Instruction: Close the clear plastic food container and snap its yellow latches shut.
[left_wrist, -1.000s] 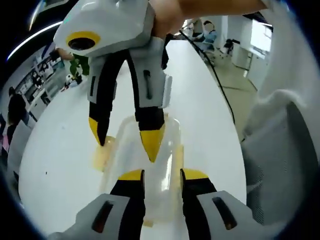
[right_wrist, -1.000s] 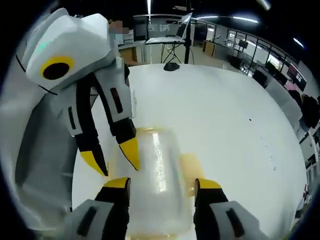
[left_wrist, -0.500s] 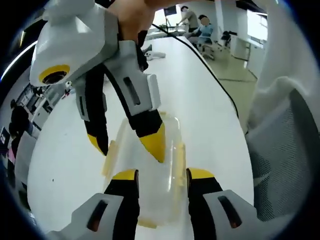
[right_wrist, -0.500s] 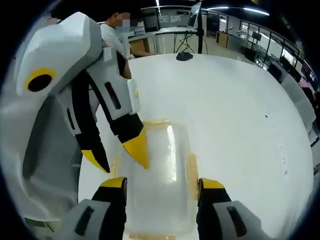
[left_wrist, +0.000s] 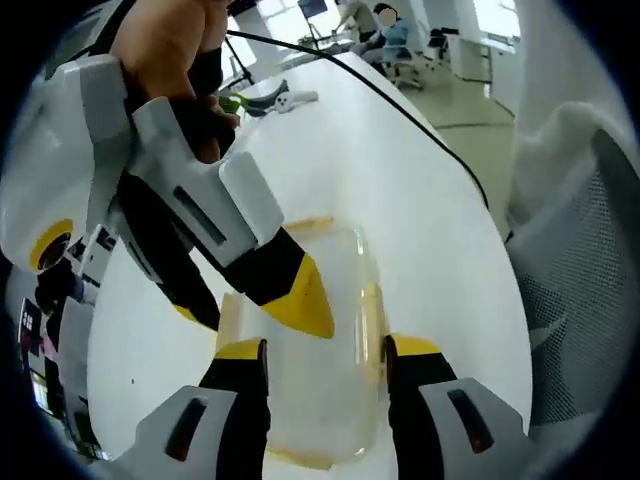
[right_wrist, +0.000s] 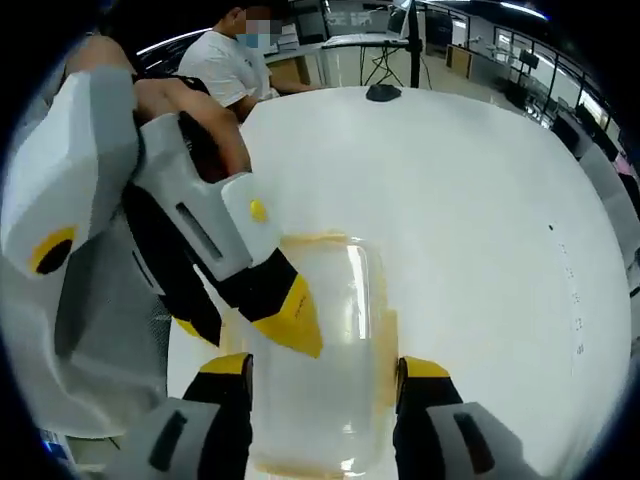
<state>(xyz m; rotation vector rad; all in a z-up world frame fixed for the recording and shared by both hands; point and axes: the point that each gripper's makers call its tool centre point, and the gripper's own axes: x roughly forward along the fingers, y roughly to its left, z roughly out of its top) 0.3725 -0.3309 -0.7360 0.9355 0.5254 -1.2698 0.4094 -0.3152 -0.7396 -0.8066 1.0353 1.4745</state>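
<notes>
The clear plastic container (left_wrist: 325, 300) lies on the white table (left_wrist: 420, 200) with its lid on. Yellow latches (left_wrist: 371, 318) run along its long sides, and another sits at the far end. My left gripper (left_wrist: 325, 350) stands open just above the near end, one jaw to each side. The right gripper (left_wrist: 245, 305) reaches in from the upper left, open, with one yellow tip on the lid. In the right gripper view the container (right_wrist: 345, 330) lies between my right gripper's (right_wrist: 322, 367) open jaws. There the left gripper (right_wrist: 240, 322) comes from the left, one tip over the lid.
A black cable (left_wrist: 400, 105) runs across the table toward the far end. A green and white object (left_wrist: 262, 99) lies beyond the container. A mesh chair (left_wrist: 585, 300) stands at the table's right edge. A person (right_wrist: 235, 62) sits at the far side, near a dark object (right_wrist: 382, 92).
Both grippers have swung lower over the container, and each other's yellow tip has come down onto the lid. The left side latch no longer flares outward.
</notes>
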